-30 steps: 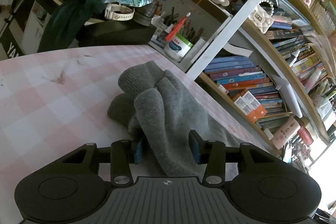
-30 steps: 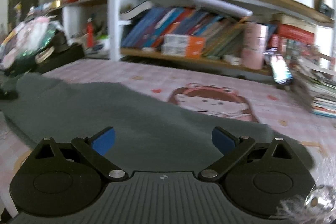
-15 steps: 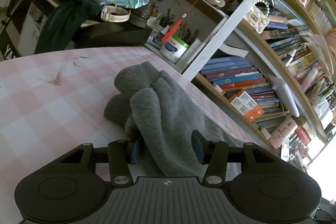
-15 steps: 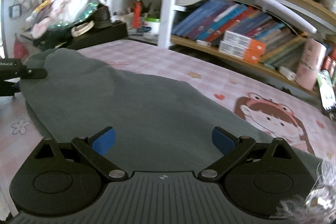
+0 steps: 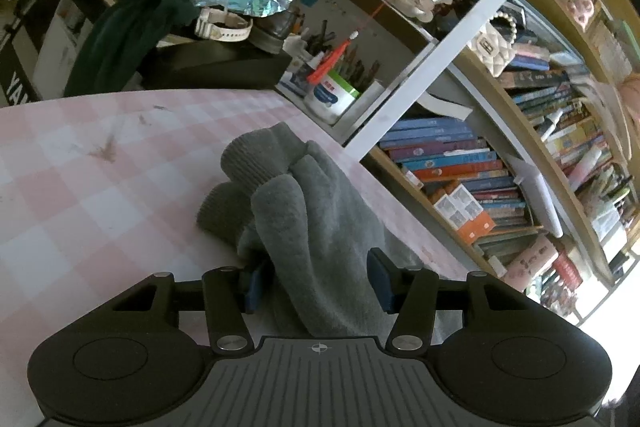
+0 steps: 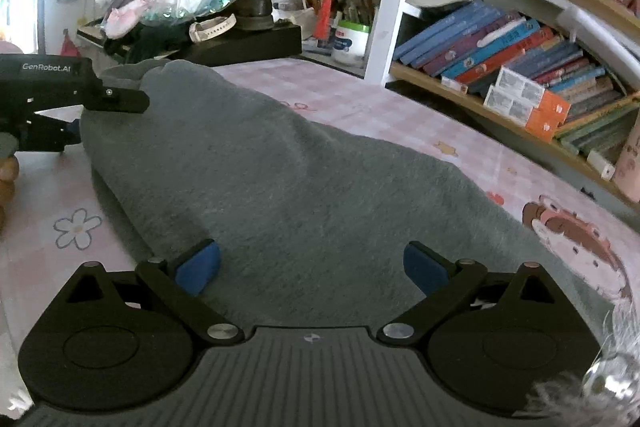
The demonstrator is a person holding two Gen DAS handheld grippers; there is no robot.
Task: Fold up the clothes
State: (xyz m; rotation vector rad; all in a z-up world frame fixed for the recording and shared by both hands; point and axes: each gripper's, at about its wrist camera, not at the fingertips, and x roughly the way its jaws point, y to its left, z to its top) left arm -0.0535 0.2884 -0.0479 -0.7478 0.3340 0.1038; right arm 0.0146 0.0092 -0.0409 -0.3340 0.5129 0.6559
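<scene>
A grey sweatshirt (image 6: 304, 183) lies spread on the pink checked tablecloth (image 6: 360, 107). In the left wrist view its bunched end with ribbed cuffs (image 5: 248, 163) rises in front of my left gripper (image 5: 316, 285). The left jaws stand partly apart with a thick fold of the grey cloth (image 5: 320, 247) between them; the pads look close to the cloth on both sides. My right gripper (image 6: 312, 267) is open, its blue pads (image 6: 200, 265) low over the sweatshirt's near part. The left gripper also shows in the right wrist view (image 6: 60, 95), at the garment's far left end.
Bookshelves (image 6: 520, 59) full of books run along the table's far side behind a white post (image 5: 432, 67). A dark case (image 5: 208, 67) piled with bags and a watch stands at the table's back. A pen pot (image 5: 332, 99) sits on the shelf.
The right gripper has swung left and come lower over the sweatshirt, bringing the left gripper into its view. The left gripper has barely moved; its jaws have widened slightly around the fold.
</scene>
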